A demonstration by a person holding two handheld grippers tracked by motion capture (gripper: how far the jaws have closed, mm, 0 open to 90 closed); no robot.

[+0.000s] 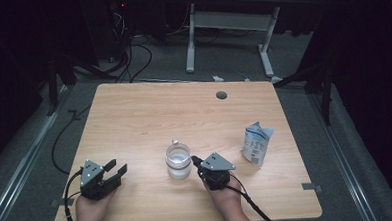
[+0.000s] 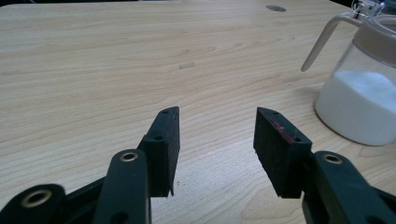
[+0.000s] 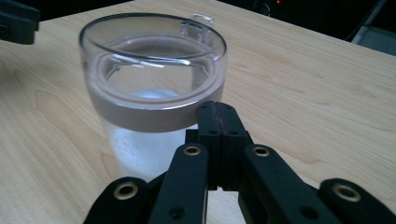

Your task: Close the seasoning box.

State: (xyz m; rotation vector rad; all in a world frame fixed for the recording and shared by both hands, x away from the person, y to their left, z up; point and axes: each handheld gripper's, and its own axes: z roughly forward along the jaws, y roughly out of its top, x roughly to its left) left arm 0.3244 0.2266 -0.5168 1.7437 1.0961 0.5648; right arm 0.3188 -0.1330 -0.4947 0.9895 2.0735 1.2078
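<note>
A clear glass jar (image 1: 178, 161) with white powder in its lower part stands at the table's front middle. It has a clear open lid and a thin curved handle (image 2: 322, 42). My right gripper (image 1: 196, 161) is shut with nothing between its pads. Its tips (image 3: 217, 111) sit right beside the grey band under the jar's (image 3: 154, 93) rim; I cannot tell whether they touch. My left gripper (image 1: 117, 170) rests near the front left, open and holding nothing. In the left gripper view its gripper (image 2: 217, 114) points across bare wood, with the jar (image 2: 362, 98) off to the right.
A blue and white pouch (image 1: 258, 144) stands upright to the right of the jar. A round cable hole (image 1: 221, 95) sits near the wooden table's (image 1: 149, 112) far edge. Beyond the table stand a desk frame and floor cables.
</note>
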